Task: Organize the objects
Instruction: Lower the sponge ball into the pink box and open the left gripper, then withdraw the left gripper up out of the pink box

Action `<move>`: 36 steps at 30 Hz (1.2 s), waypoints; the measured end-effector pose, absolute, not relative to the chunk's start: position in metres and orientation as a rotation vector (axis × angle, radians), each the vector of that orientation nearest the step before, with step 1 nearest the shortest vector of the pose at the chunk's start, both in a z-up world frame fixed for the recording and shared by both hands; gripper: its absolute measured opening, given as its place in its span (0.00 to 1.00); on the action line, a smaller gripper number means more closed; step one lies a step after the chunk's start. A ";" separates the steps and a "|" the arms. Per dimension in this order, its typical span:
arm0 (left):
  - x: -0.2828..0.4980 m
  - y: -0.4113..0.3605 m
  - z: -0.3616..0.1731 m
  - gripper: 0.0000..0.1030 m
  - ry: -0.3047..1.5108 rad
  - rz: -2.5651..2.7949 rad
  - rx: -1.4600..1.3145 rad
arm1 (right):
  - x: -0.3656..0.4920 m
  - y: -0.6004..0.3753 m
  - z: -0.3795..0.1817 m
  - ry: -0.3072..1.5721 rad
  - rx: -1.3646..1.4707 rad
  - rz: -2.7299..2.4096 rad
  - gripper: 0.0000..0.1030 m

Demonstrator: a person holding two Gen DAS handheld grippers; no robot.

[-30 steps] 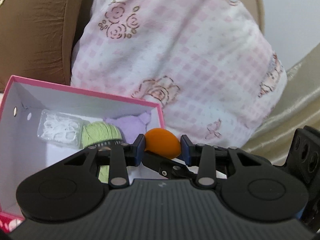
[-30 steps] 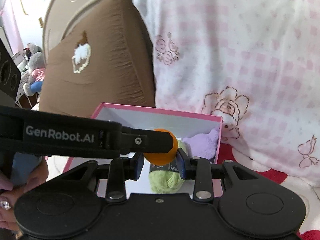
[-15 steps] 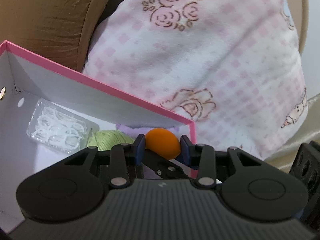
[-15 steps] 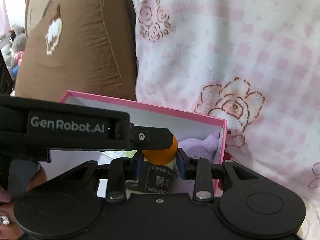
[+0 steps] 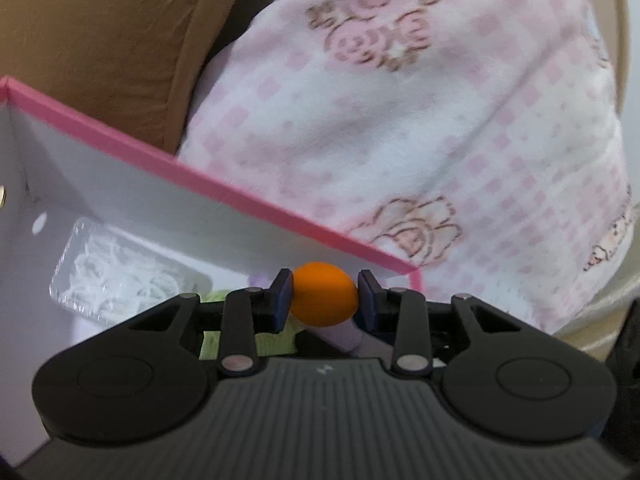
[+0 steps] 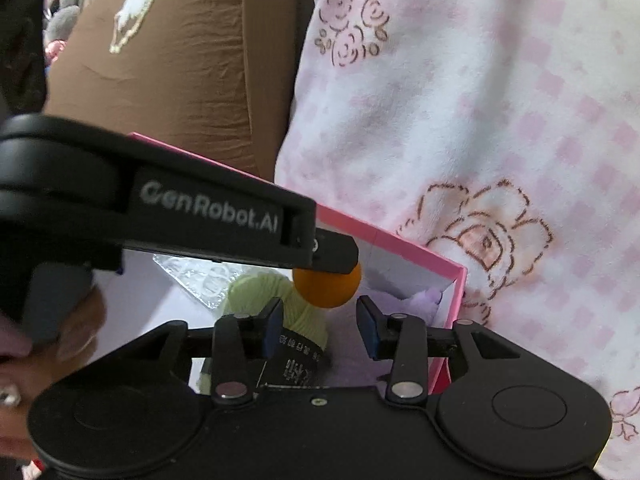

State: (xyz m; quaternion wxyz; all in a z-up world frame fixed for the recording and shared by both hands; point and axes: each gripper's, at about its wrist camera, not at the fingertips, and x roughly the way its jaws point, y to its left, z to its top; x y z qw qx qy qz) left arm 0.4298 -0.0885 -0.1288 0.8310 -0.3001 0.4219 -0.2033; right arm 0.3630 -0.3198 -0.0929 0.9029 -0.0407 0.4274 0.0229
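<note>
Orange ball [image 5: 324, 299] is held between the two blue pads of the left gripper [image 5: 324, 300], pressed on both sides, above the near right corner of the pink box [image 5: 224, 196]. From the right wrist view the same ball [image 6: 326, 288] is seen under the tip of the left gripper's black finger [image 6: 332, 254], just ahead of the right gripper [image 6: 320, 330], whose pads are spread apart with nothing clamped between them. Inside the box a green yarn skein [image 6: 276, 300] with a dark label is seen, a clear packet of white rings [image 5: 120, 272] lies toward the left, and something lilac [image 6: 412, 300], possibly plush, is tucked in the right corner. A pink checked blanket [image 5: 440, 140] and a brown cushion [image 5: 100, 40] are behind the box.
</note>
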 end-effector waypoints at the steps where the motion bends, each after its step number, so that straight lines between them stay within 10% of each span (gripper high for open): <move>1: 0.430 -0.088 -0.132 0.33 0.898 -0.433 -0.647 | 0.363 -0.321 -0.094 0.878 -0.072 0.041 0.44; 5: 0.425 -0.087 -0.137 0.36 0.896 -0.413 -0.673 | 0.363 -0.326 -0.095 0.861 -0.018 0.035 0.28; 15: 0.411 -0.088 -0.110 0.42 0.869 -0.324 -0.461 | 0.367 -0.316 -0.099 0.853 -0.068 -0.035 0.27; 30: 0.368 -0.073 -0.046 0.50 0.946 -0.290 -0.233 | 0.306 -0.318 -0.046 0.864 0.080 0.034 0.45; 36: 0.339 -0.071 -0.012 0.63 0.955 -0.318 -0.155 | 0.267 -0.312 -0.019 0.887 0.112 0.039 0.73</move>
